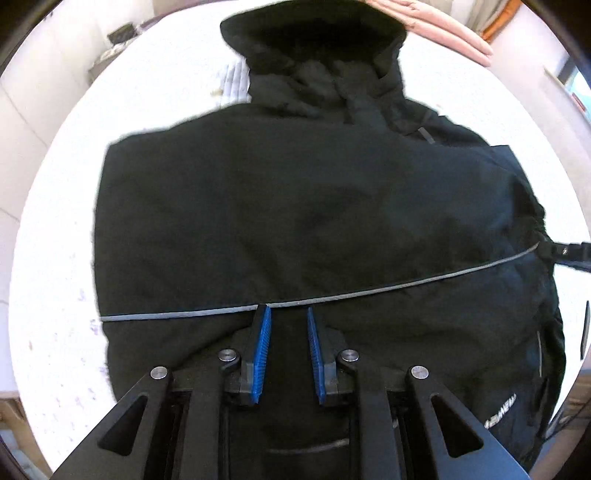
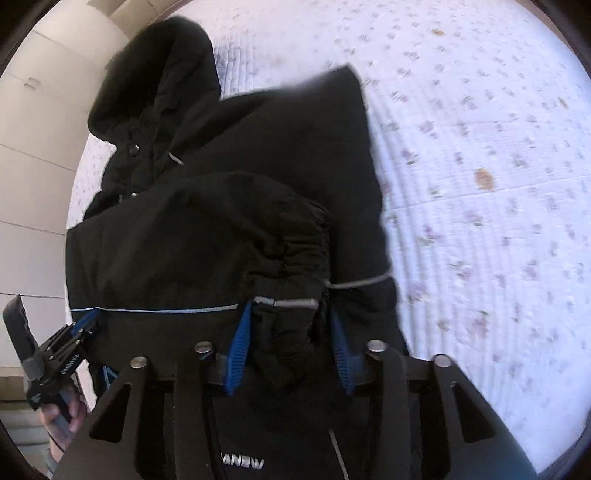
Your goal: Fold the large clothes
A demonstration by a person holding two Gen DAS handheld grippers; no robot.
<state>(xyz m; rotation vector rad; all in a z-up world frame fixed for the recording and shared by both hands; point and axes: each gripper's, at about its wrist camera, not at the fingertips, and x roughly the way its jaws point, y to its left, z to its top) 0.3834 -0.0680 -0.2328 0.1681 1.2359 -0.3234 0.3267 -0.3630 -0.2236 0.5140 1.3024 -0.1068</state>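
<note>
A black hooded jacket [image 1: 280,206] with a thin grey reflective stripe lies on a white quilted bed [image 1: 62,258], hood at the far end. My left gripper [image 1: 287,314] hovers over its near part with blue pads [image 1: 261,343] apart and nothing between them. In the right wrist view the jacket [image 2: 229,192] has a sleeve folded across the body. My right gripper [image 2: 290,314] has its blue pads [image 2: 241,332] closed on the elasticated sleeve cuff [image 2: 288,280]. The left gripper also shows in the right wrist view [image 2: 79,326], at the jacket's left edge.
A pink garment [image 1: 443,33] lies beyond the hood. The quilted bed cover with small purple flowers [image 2: 498,184] spreads to the right of the jacket. White cabinet doors [image 2: 33,166] stand at the left. Small clutter sits at the far left corner [image 1: 118,37].
</note>
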